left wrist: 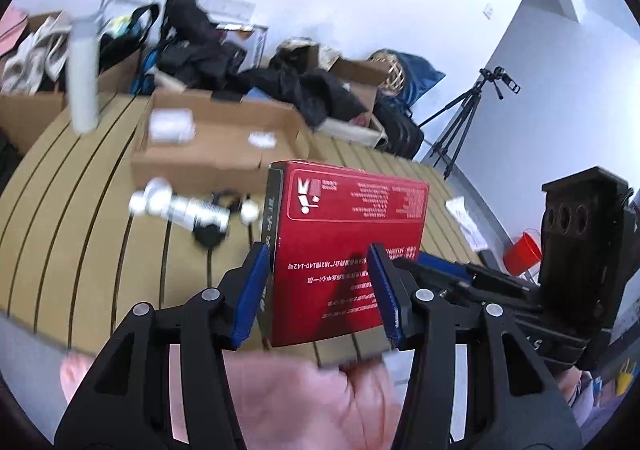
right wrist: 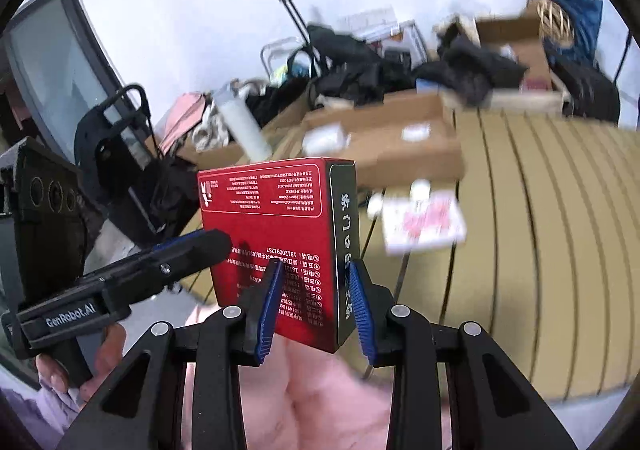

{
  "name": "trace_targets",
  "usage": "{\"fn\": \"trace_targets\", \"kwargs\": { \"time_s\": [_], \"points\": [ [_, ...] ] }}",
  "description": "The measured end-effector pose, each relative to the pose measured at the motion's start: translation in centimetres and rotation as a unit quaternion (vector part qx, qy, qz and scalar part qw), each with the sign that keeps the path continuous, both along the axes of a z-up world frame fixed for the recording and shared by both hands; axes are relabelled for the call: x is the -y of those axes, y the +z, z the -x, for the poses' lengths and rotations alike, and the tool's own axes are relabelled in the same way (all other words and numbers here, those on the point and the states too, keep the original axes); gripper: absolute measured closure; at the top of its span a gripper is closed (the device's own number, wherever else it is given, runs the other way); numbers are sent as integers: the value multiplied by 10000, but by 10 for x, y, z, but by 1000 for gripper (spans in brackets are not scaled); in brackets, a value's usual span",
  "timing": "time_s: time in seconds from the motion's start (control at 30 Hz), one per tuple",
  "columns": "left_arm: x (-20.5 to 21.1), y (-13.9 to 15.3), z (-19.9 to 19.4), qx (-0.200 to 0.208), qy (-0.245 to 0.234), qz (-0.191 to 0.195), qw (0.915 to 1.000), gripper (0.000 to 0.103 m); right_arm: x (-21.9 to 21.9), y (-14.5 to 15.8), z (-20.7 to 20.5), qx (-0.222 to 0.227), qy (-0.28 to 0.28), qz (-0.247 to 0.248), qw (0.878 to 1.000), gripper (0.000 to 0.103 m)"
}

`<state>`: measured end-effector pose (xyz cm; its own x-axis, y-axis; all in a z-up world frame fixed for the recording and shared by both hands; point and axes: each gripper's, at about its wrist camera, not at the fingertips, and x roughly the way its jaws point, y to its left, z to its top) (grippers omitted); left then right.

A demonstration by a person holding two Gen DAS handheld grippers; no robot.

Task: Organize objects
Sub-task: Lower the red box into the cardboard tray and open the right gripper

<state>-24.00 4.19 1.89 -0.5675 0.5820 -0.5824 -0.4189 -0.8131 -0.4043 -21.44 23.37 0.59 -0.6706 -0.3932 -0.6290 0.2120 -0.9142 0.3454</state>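
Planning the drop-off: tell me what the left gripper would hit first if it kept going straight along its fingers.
The left gripper already clamps the red box. Beyond that, the open cardboard box on the slatted table looks first in line, though depth is unclear.

Ahead of the tongs stretched a tan slatted table. On it sat a shallow cardboard tray, a white tube upright to its left, a small bottle lying nearer, and a printed packet.
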Motion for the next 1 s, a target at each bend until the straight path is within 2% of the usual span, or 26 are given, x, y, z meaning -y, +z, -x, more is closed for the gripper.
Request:
{"fn": "trace_targets", "kwargs": {
  "time_s": [0.1, 0.13, 0.3, 0.47, 0.5, 0.6, 0.63, 0.7, 0.73, 0.8, 0.9, 0.93, 0.97, 1.0],
  "points": [
    [-14, 11, 55, 36, -115, 4, 9999, 57, -12, 16, 39, -155, -60, -78, 9998, 68],
    [-21, 14, 81, 67, -153, 35, 9999, 57, -18, 21, 66, -143, -103, -146, 9997, 68],
    [-43, 0, 190, 484, -164, 133, 9986, 57, -41, 21, 179, 217, -177, -135, 9995, 68],
    [-61, -42, 288, 1102, -112, 218, 9936, 57, -57, -19, 274, 791, -285, -140, 9964, 68],
    [-65, -52, 305, 1277, -78, 165, 9916, 57, -61, -27, 289, 889, -355, -141, 9953, 68],
    [-85, -88, 350, 1810, -3, 365, 9828, 58, -69, -60, 338, 1248, -622, -347, 9896, 68],
    [-90, -100, 363, 1974, 92, 392, 9795, 62, -69, -66, 346, 1277, -662, -433, 9886, 68],
    [-96, -118, 381, 2258, 211, 236, 9737, 65, -67, -85, 365, 1373, -987, -858, 9819, 68],
    [-99, -126, 386, 2362, 256, 280, 9710, 65, -69, -90, 373, 1415, -1099, -985, 9789, 69],
    [-97, -134, 388, 2460, 324, 182, 9686, 61, -70, -96, 379, 1444, -1212, -1089, 9760, 71],
    [-83, -127, 379, 2298, 461, 229, 9719, 43, -67, -89, 377, 1363, -1073, -1161, 9780, 70],
    [-76, -118, 373, 2169, 532, 391, 9740, 30, -66, -84, 374, 1313, -1017, -1200, 9788, 70],
    [-70, -110, 368, 2067, 612, 545, 9750, 25, -66, -77, 369, 1239, -996, -1243, 9794, 69],
    [-63, -99, 361, 1938, 689, 681, 9762, 23, -65, -72, 369, 1180, -982, -1254, 9802, 66]
  ]
}}
